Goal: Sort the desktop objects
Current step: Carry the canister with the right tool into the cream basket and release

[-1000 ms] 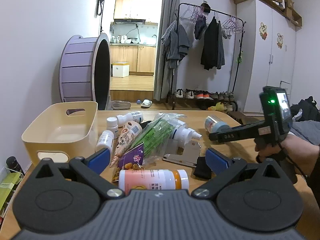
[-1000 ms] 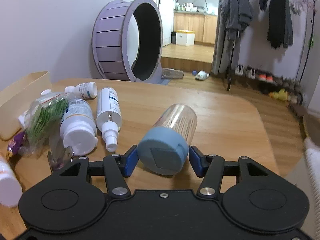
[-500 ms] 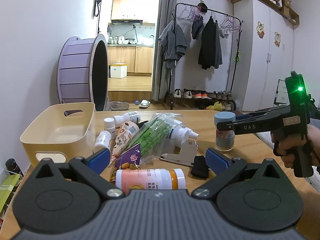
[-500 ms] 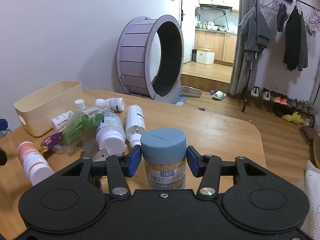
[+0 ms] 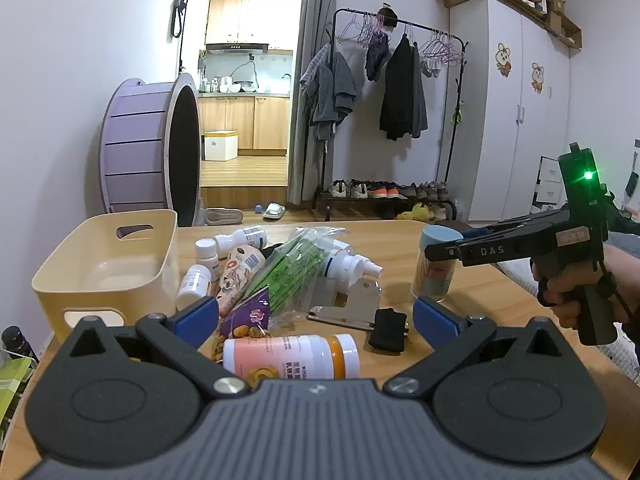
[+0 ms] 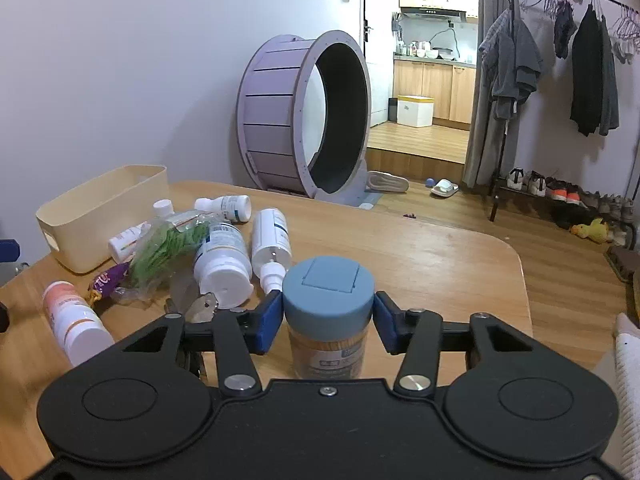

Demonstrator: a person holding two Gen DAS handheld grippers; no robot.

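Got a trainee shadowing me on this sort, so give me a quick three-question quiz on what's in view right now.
1. True or false: the jar with the blue lid stands upright between the right gripper's fingers.
2. Multiple choice: what lies nearest in front of the left gripper? A) pink bottle B) spray bottle C) bin
3. Fill in: the bin sits at the table's ____ side, seen from the left wrist camera.

Key: 1 true; 2 A; 3 left.
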